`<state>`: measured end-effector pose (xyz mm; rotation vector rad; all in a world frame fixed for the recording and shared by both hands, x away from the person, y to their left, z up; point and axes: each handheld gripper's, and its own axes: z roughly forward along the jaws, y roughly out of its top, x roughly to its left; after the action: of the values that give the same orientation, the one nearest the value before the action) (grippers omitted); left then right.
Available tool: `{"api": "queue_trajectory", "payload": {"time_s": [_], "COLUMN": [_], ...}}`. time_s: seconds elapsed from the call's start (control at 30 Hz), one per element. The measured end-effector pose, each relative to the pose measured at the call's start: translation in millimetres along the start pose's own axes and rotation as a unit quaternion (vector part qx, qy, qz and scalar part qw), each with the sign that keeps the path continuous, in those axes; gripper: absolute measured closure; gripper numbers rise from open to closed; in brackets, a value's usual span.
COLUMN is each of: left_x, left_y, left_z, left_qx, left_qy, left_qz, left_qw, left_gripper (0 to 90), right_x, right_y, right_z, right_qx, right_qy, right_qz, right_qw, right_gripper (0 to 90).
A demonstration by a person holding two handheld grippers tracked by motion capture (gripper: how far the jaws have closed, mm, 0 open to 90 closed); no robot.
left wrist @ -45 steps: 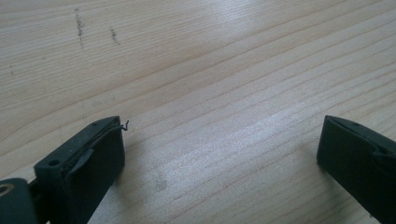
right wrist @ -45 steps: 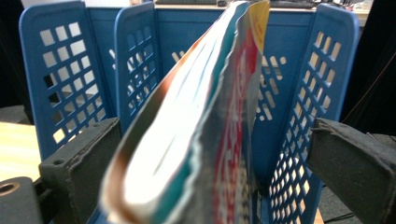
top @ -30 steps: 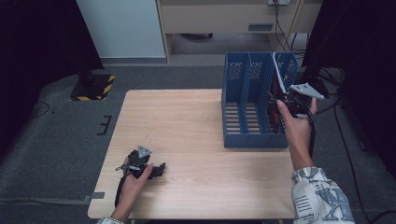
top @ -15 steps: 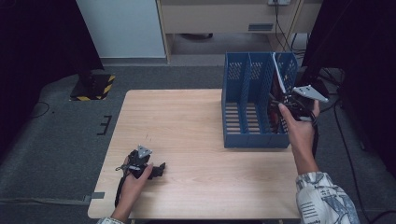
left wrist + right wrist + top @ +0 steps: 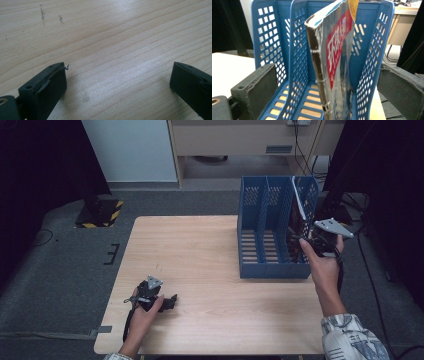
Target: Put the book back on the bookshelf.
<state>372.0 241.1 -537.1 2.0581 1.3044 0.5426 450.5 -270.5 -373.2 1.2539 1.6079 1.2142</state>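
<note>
Right gripper [image 5: 306,241] has drawn back slightly from the blue file rack [image 5: 272,227], jaws wide apart, holding nothing. Magazine [image 5: 334,57] stands upright in the rack's rightmost slot. Left gripper [image 5: 170,301] rests on the worktop [image 5: 200,250], jaws open, empty.

My left hand [image 5: 145,306] comes in from the near edge and rests low on the desk [image 5: 210,270], forearm angled up and slightly right. The left gripper [image 5: 172,301] it holds lies flat, pointing right; jaws stand wide apart, pads on the wood. My right arm, in a patterned sleeve [image 5: 352,337], reaches far along the right side. The right hand [image 5: 322,265] holds the right gripper [image 5: 299,239] raised, pointing left and far; jaws spread wide, clamping nothing.
</note>
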Motion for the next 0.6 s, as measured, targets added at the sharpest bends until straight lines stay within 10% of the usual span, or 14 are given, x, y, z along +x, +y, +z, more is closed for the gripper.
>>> {"api": "queue_trajectory", "payload": {"time_s": [0.6], "left_x": [-0.1], "left_y": [0.0], "left_z": [0.0], "left_qx": [0.000], "left_qy": [0.000], "left_qz": [0.000], "left_qw": [1.0000], "left_gripper": [0.1], "right_x": [8.2], "right_y": [-23.9], "right_z": [-22.4], "right_qx": [0.007], "right_qy": [0.022], "right_qz": [0.001], "right_qw": [0.9997], "right_gripper": [5.2]}}
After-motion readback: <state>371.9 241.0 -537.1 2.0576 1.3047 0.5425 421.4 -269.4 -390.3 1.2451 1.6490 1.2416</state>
